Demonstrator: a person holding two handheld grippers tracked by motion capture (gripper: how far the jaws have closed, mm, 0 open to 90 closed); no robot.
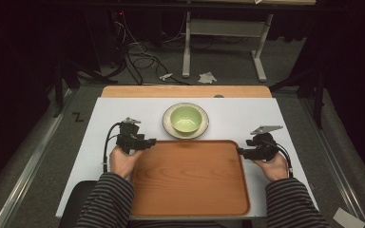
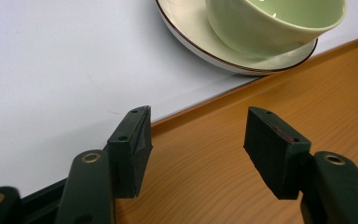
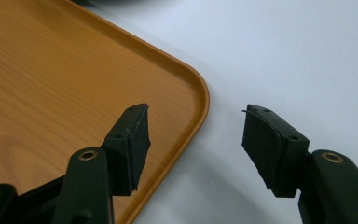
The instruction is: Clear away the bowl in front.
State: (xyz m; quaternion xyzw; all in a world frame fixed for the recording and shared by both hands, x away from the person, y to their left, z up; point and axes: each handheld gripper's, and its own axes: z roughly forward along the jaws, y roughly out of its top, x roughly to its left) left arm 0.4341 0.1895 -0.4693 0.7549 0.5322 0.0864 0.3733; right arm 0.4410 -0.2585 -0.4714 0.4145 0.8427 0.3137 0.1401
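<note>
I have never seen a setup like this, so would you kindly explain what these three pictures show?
A person sits at a white table and holds a two-jaw gripper in each hand. The high view looks down from above: the left gripper and the right gripper sit at the far corners of a wooden tray. Beyond the tray a green bowl stands on a plate. The other two pictures come from cameras riding on the grippers, looking along their black jaws. Both grippers are open and hold nothing; each has a tray corner's rim between its jaws.
</note>
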